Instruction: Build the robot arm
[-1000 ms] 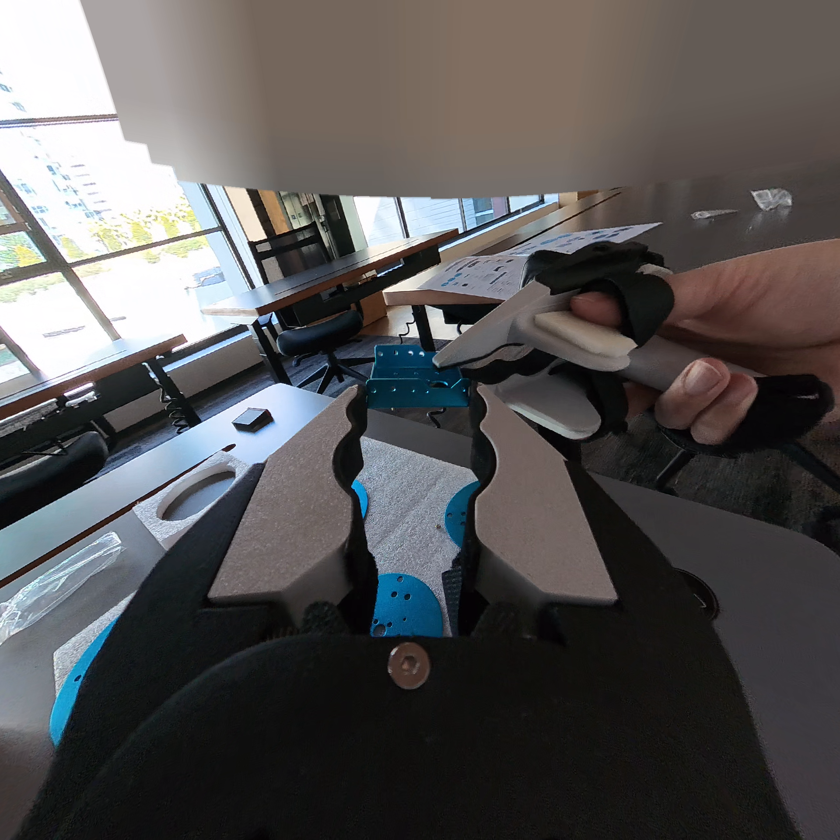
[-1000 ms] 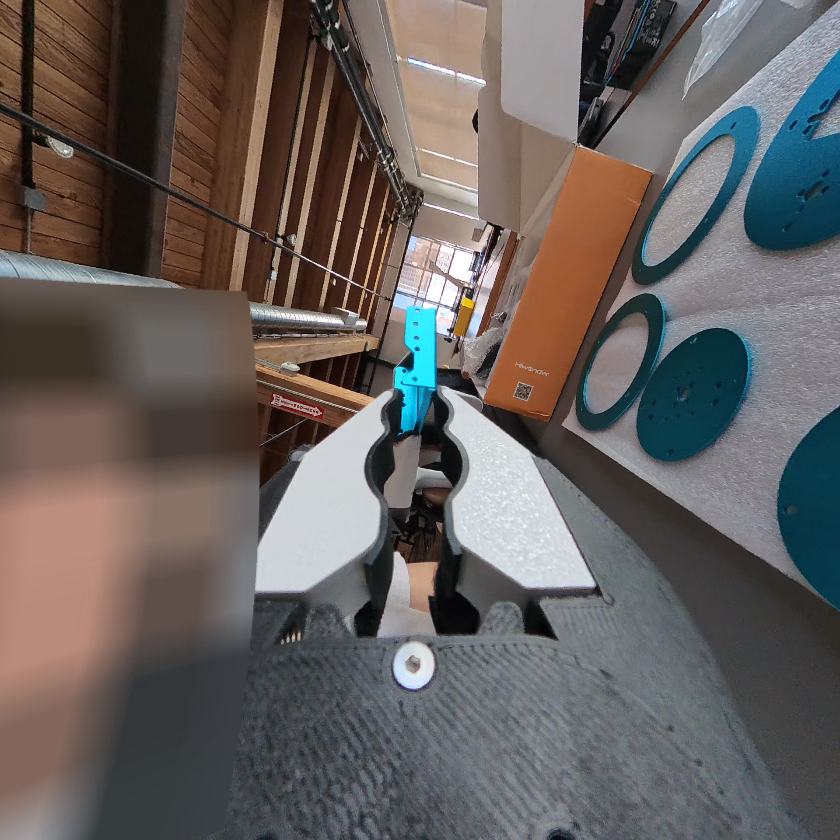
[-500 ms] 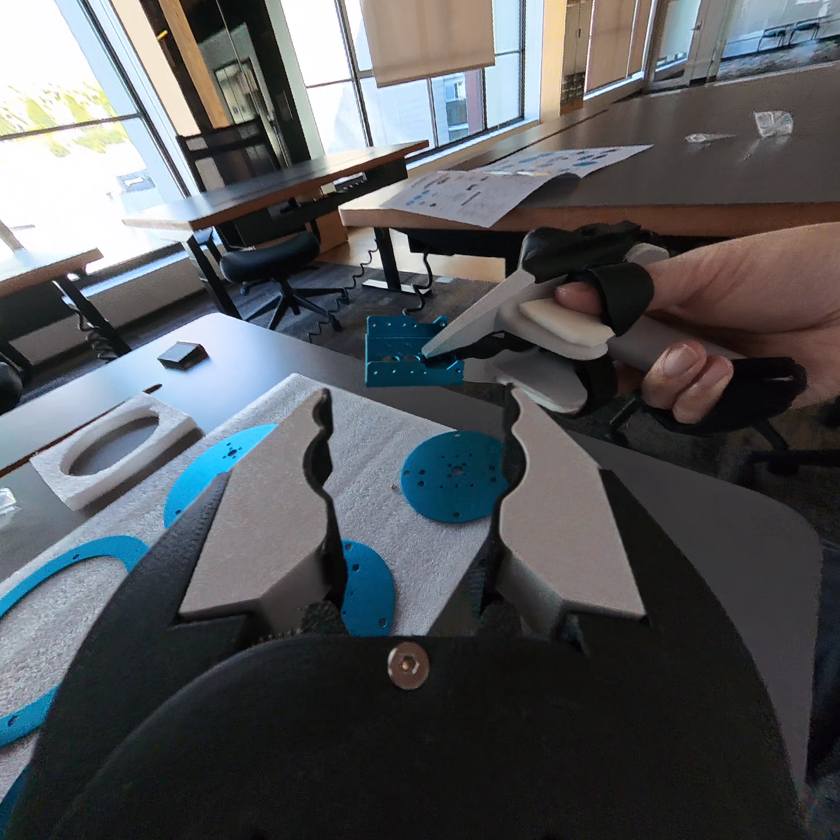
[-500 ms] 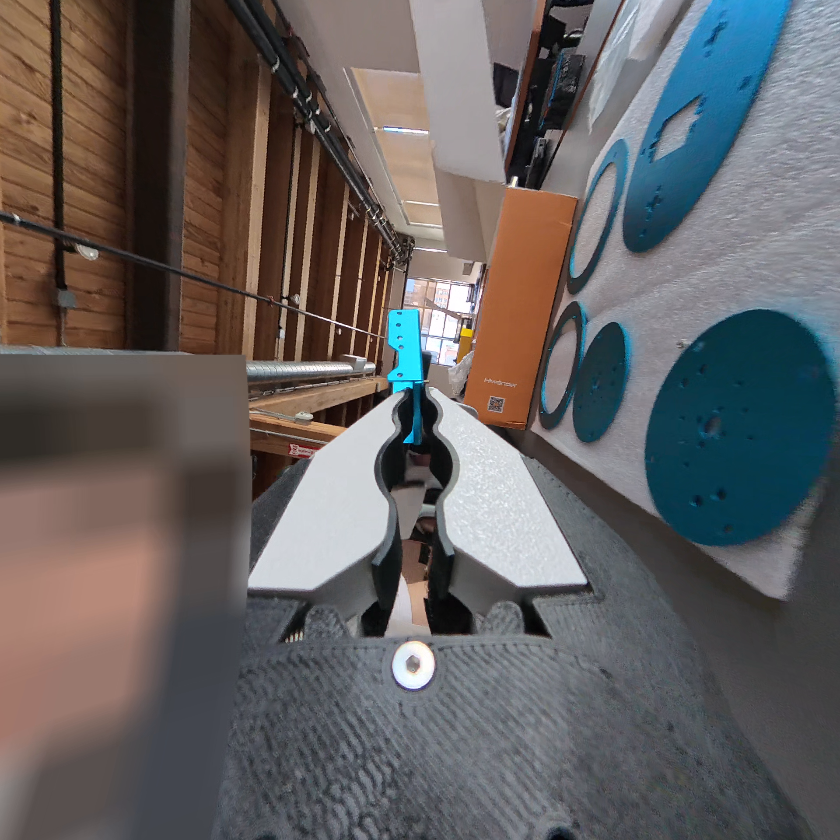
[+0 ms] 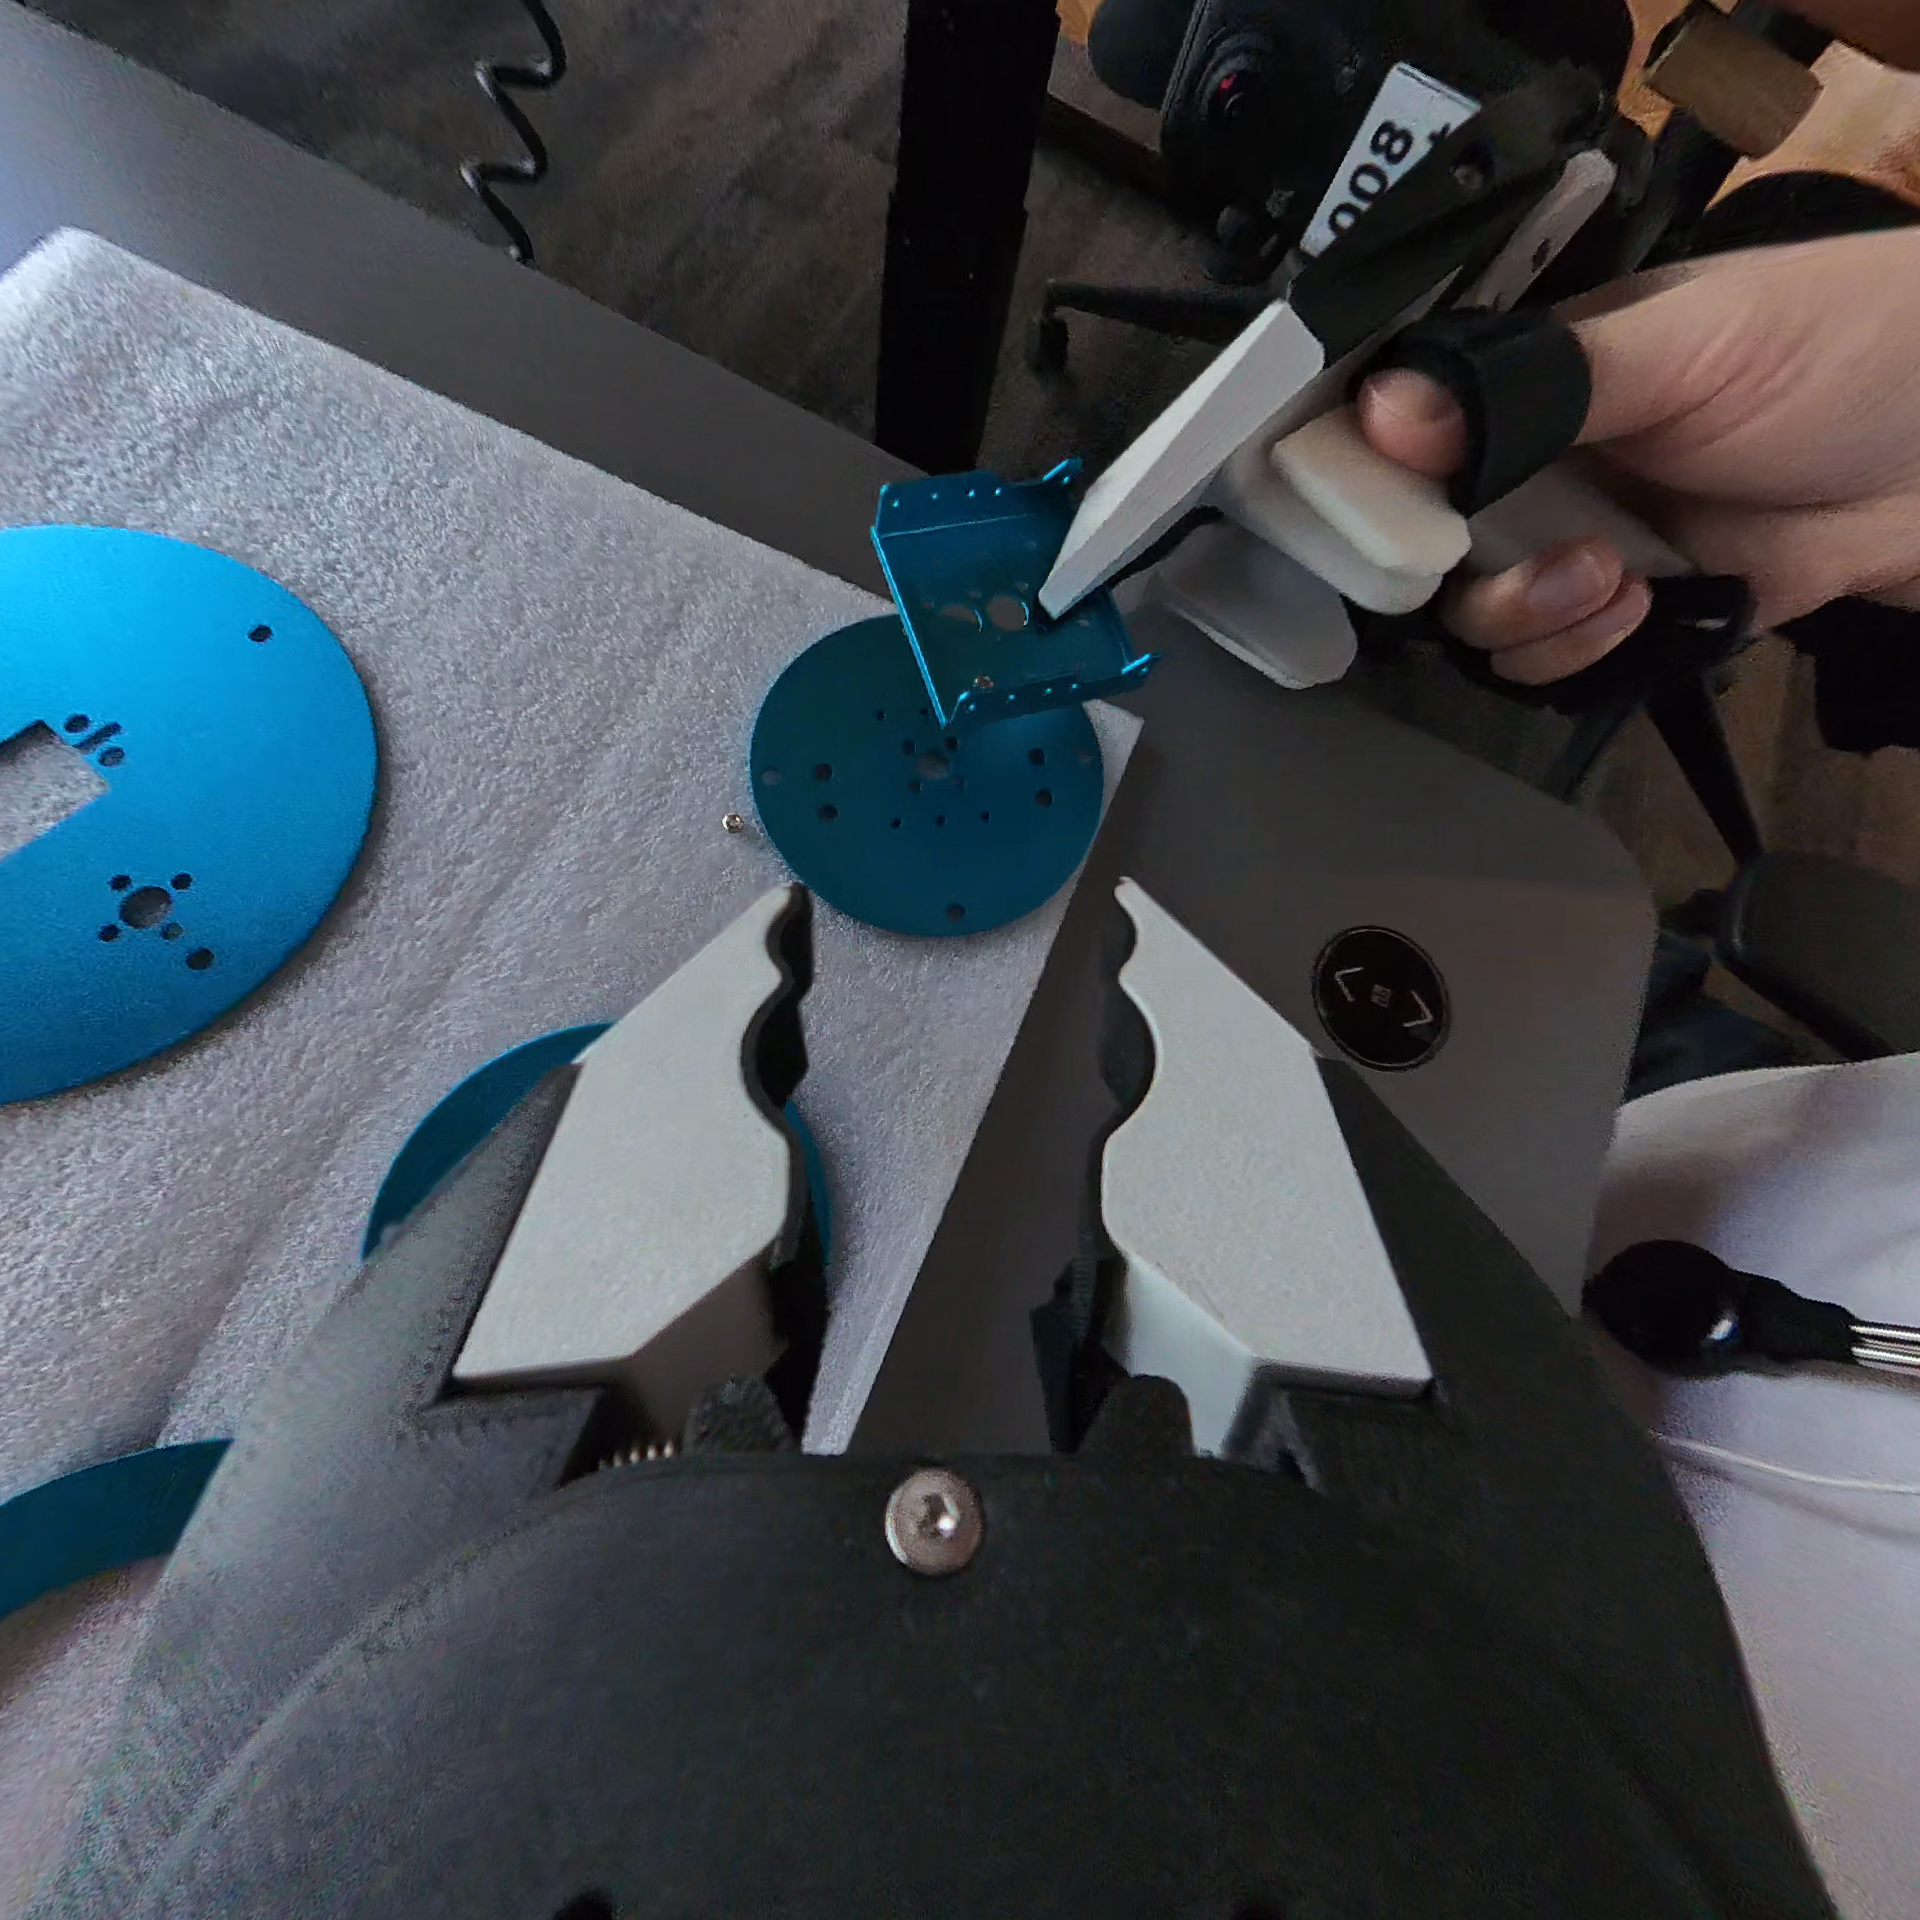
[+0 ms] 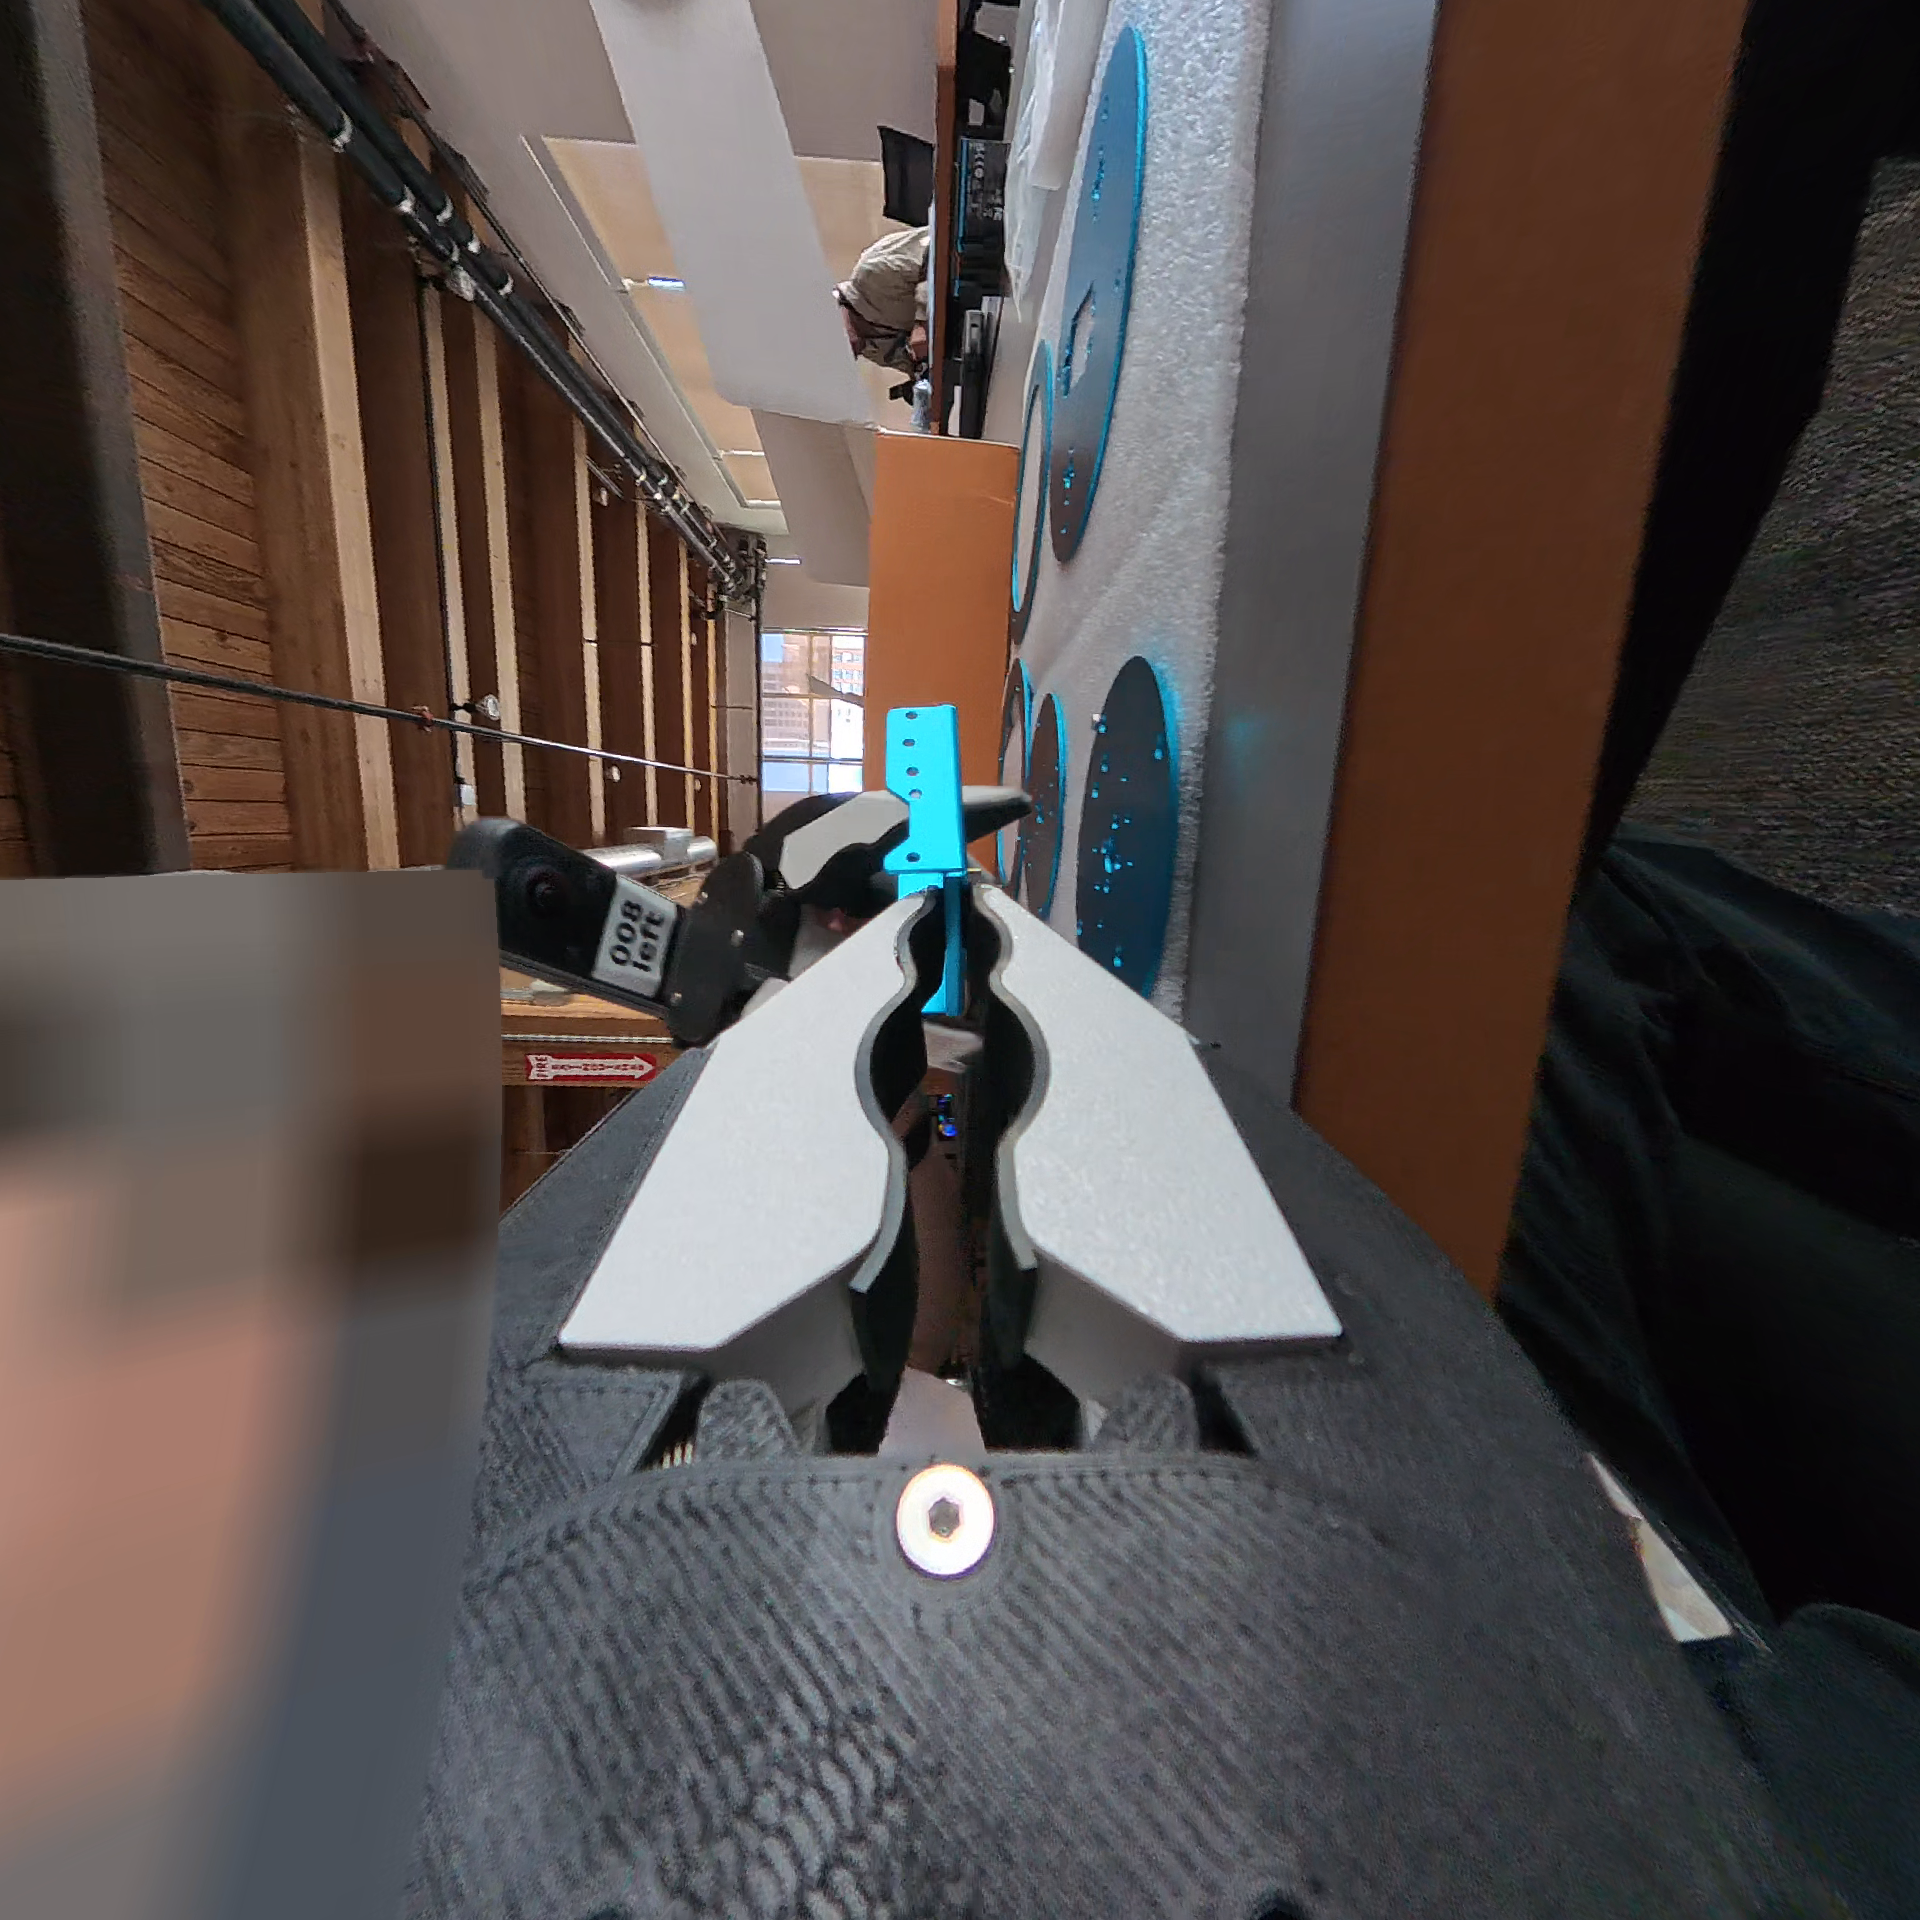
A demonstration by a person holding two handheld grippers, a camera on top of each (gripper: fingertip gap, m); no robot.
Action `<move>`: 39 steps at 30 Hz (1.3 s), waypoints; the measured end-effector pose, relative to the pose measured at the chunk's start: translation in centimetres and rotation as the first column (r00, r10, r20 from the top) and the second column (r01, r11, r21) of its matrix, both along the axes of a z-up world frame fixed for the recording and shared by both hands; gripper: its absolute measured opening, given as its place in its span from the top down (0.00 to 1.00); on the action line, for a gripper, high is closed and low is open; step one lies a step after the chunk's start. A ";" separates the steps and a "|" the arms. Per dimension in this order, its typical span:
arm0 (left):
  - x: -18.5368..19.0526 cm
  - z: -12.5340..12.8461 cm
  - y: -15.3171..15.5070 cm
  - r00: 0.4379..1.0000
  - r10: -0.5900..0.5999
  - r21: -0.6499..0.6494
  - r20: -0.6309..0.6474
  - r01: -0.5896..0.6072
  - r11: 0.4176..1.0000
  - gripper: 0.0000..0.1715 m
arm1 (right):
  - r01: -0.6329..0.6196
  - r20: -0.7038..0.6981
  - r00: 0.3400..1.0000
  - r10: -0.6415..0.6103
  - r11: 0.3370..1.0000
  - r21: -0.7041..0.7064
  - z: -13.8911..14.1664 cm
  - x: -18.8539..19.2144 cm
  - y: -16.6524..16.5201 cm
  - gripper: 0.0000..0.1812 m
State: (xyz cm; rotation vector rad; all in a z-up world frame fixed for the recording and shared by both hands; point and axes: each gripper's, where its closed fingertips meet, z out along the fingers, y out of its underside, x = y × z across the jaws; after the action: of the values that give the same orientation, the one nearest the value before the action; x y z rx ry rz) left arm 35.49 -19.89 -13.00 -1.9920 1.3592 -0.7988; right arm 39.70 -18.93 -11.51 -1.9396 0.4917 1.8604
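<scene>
Grey table point(image 5: 1351, 831), white foam sheet point(image 5: 468, 520) w/ blue discs point(image 5: 925, 800).

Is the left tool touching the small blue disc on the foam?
Apart. In the left wrist view, the left tool is open, and white foam sheet shows between its fingertips and the small blue disc.

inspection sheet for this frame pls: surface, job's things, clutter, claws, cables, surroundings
Surface: grey table with a white foam sheet laid on it.
Job's things: blue perforated bracket held above a small blue disc; large blue disc to its left.
Clutter: tiny screw on the foam beside the small disc.
Claws: left claw open, empty; right claw shut on the bracket.
Cables: coiled cable on the floor.
Surroundings: orange box, wooden wall.
</scene>
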 end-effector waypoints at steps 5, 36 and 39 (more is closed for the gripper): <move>-1.0 -0.1 0.5 0.993 0.120 -0.244 -0.006 -0.118 0.962 0.87 | -0.014 0.019 1.000 0.014 1.000 0.008 -0.5 0.2 0.0 0.99; -0.2 -0.1 2.2 0.984 0.170 -0.650 -0.044 -0.158 0.743 0.81 | -0.157 0.099 0.983 0.154 0.988 0.017 -0.1 0.4 2.3 0.99; -0.6 1.5 3.4 0.984 0.173 -0.475 0.035 -0.136 0.869 0.75 | -0.166 0.114 0.980 0.161 0.986 0.031 0.8 0.3 3.9 0.99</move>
State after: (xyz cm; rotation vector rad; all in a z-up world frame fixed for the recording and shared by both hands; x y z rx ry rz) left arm 34.92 -16.49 -11.48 -2.3725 1.0054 -1.2059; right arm 39.99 -15.00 -10.75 -2.0979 0.2653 1.8315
